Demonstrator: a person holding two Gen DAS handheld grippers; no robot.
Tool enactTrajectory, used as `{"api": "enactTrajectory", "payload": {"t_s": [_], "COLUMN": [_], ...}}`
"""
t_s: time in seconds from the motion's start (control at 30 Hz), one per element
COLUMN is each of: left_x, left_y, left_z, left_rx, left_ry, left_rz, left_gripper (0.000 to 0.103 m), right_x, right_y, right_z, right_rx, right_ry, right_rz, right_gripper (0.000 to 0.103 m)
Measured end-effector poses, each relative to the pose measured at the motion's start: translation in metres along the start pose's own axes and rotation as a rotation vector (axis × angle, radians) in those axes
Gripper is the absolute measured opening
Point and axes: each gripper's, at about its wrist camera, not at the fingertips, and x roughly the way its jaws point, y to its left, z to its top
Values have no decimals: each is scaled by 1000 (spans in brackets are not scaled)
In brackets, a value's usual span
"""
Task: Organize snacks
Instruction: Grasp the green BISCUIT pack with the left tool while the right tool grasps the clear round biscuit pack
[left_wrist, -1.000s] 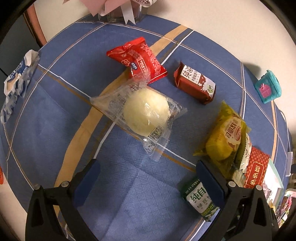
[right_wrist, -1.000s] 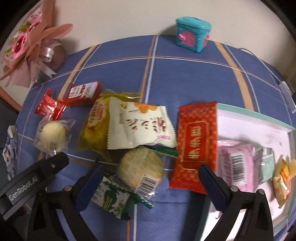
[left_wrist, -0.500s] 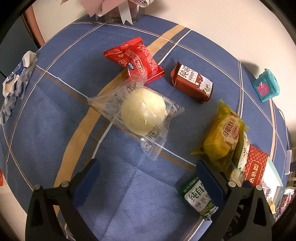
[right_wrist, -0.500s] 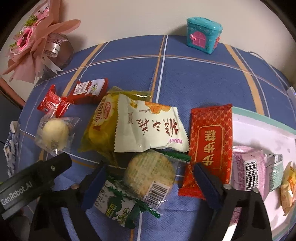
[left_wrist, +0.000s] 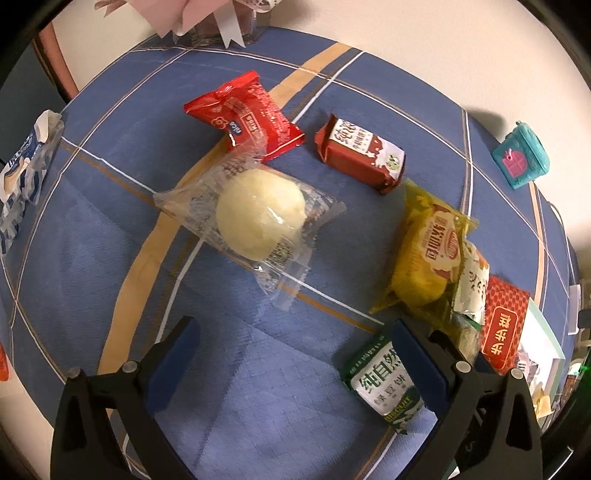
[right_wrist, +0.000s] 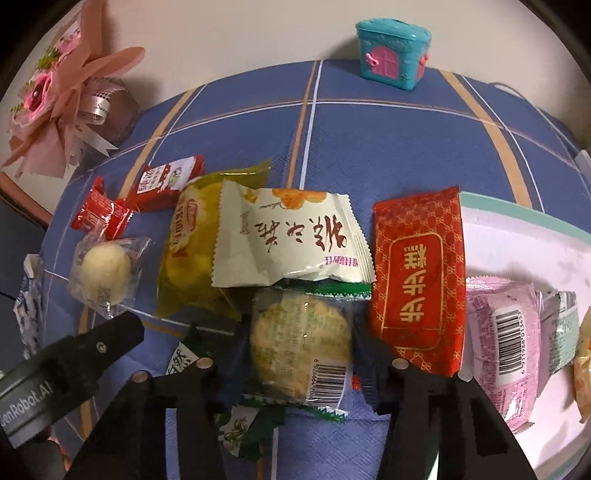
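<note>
My right gripper (right_wrist: 301, 332) points down at a round biscuit in a clear, green-edged packet (right_wrist: 299, 354). Its jaws are closing, and the fingers (right_wrist: 229, 332) touch the wrapper's two sides. Around that packet lie a white snack bag (right_wrist: 291, 243), a yellow bag (right_wrist: 188, 258), a flat red packet (right_wrist: 417, 280) and a green biscuit packet (left_wrist: 384, 384). My left gripper (left_wrist: 291, 332) hovers open over bare blue cloth, with nothing between its fingers. A wrapped pale bun (left_wrist: 258, 218) lies just ahead of it.
A white tray (right_wrist: 517, 236) at the right holds a pink packet (right_wrist: 502, 343) and others. A red sachet (left_wrist: 247, 114) and a brown-red packet (left_wrist: 362, 155) lie farther back. A teal toy house (right_wrist: 393, 51) and a pink bouquet (right_wrist: 55, 96) stand by the wall.
The right gripper's jaws have come in from wide apart to the sides of the round biscuit packet. The left gripper stays open and has hardly moved.
</note>
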Motion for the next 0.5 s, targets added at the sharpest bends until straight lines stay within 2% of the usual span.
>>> {"api": "enactTrajectory", "payload": {"t_s": [0.23, 0.5], "left_x": [2, 25], "left_y": [-17, -33], "left_z": [-6, -22], "left_rx": [-3, 17], "left_ry": [30, 96], "left_rz": [-47, -94], "left_gripper": [103, 103], "right_x": [0, -4], "right_y": [-3, -16], "right_z": [-2, -14], "right_rx": [-8, -18], "right_ry": [29, 52], "right_rz": [5, 13], "right_gripper": [52, 52]}}
